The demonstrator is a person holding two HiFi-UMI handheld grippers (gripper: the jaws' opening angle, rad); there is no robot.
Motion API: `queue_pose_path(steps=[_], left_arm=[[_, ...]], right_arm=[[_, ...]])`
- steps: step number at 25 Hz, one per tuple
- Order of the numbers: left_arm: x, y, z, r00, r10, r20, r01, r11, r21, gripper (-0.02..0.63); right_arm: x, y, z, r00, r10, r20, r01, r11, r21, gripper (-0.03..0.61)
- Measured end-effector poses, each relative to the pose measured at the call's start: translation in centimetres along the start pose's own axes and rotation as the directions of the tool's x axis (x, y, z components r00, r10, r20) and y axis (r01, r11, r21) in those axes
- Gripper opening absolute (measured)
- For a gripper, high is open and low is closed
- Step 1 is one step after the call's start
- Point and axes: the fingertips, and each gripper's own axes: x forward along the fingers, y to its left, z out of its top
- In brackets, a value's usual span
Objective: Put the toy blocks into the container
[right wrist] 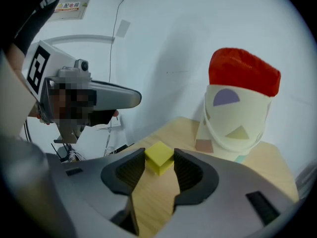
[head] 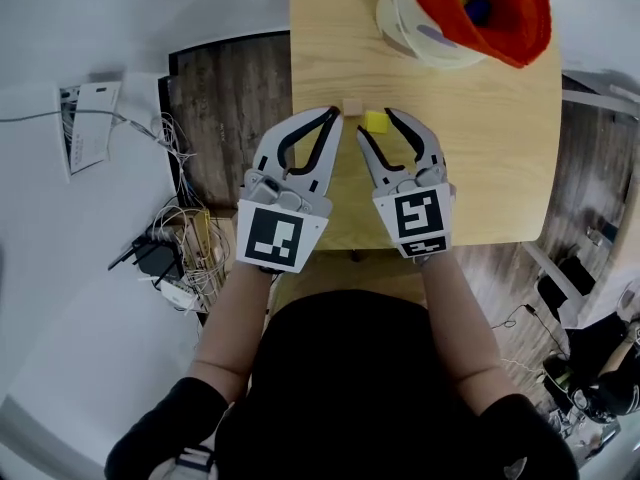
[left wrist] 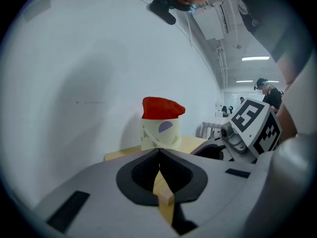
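Note:
A cream bucket with a red liner stands at the far right of the wooden table; small blocks show inside it. My right gripper is shut on a yellow cube, which sits between its pads at the tips, in front of the bucket. My left gripper is beside it, its tips meeting with nothing between them. A small tan block lies on the table just beyond the left tips. The bucket stands ahead in the left gripper view.
The table's left edge runs under the left gripper, with dark floor beyond it. Cables and a power strip lie on the floor at the left. A paper sheet rests on the white surface. A person stands far off.

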Motion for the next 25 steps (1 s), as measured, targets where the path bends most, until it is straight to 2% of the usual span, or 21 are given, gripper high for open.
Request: queue_pose_path(steps=[6, 13, 19, 25], left_arm=[[0.4, 0.1, 6.2, 0.997, -0.017, 0.080, 0.012, 0.997, 0.075, 0.009], [0.3, -0.6, 12.0, 0.988, -0.032, 0.150, 0.010, 0.990, 0.142, 0.009], [0.5, -1.2, 16.1, 0.979, -0.057, 0.197, 0.013, 0.976, 0.216, 0.009], [0.4, -1.6, 17.2, 0.978, -0.052, 0.201, 0.007, 0.976, 0.218, 0.009]], right_arm=[[-4.2, -2.4, 6.9, 0.990, -0.064, 0.125, 0.069, 0.997, -0.038, 0.198], [-9.6, -3.3, 13.6, 0.959, -0.095, 0.269, 0.120, 0.990, -0.075, 0.198], [-12.9, -4.0, 16.7, 0.929, -0.121, 0.349, 0.165, 0.981, -0.099, 0.198], [-13.6, -4.1, 17.7, 0.925, -0.106, 0.364, 0.157, 0.981, -0.112, 0.198]])
